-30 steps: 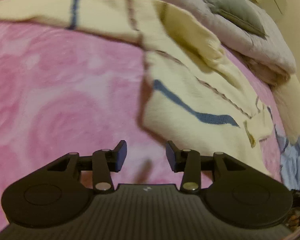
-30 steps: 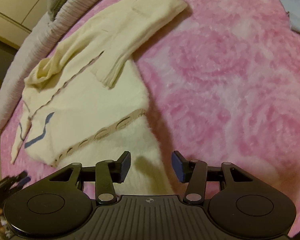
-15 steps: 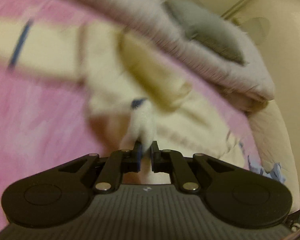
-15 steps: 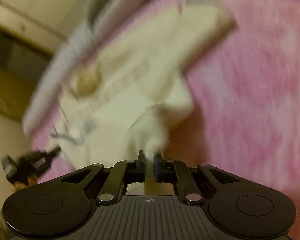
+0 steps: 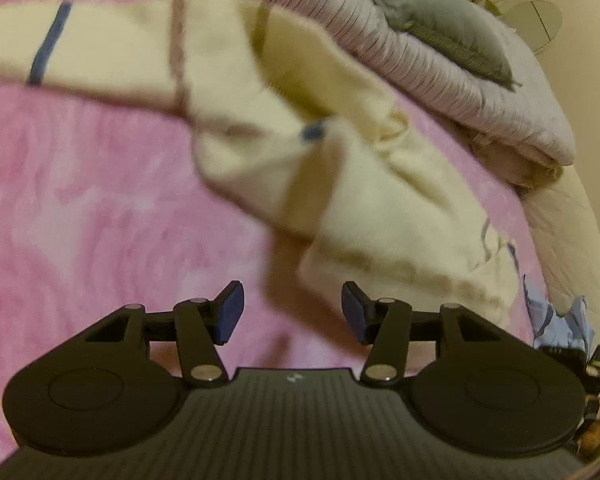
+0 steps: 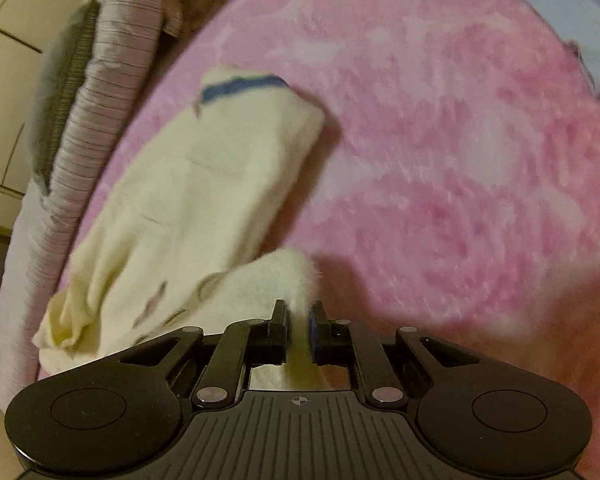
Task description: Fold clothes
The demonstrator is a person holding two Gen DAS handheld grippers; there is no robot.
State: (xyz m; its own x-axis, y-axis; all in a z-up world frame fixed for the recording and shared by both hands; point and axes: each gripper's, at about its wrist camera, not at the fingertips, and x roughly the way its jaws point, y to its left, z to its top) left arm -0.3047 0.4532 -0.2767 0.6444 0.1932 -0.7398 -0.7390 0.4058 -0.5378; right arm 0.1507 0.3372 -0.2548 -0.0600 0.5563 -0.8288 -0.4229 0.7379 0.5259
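Observation:
A cream sweater (image 5: 360,208) with blue stripes lies on the pink blanket (image 5: 80,200), one sleeve stretched out to the left and its lower part doubled up over the body. My left gripper (image 5: 292,308) is open and opening further just short of the folded edge, with only blanket between its pads. In the right wrist view the sweater (image 6: 188,200) runs up and left, a sleeve folded across it. My right gripper (image 6: 298,320) pinches a fluffy fold of the sweater's edge; its jaws are starting to open and the cloth is still between the pads.
A folded striped quilt (image 5: 440,80) with a grey pillow (image 5: 440,20) on it lies along the far edge of the bed. A light blue garment (image 6: 580,20) lies at the right, also at the bed's edge (image 5: 556,320). Pink blanket (image 6: 460,160) spreads to the right.
A second ago both grippers stood open near the hem; half a second ago both were shut on it. The left has since let go and opened; the hem now lies folded over the body.

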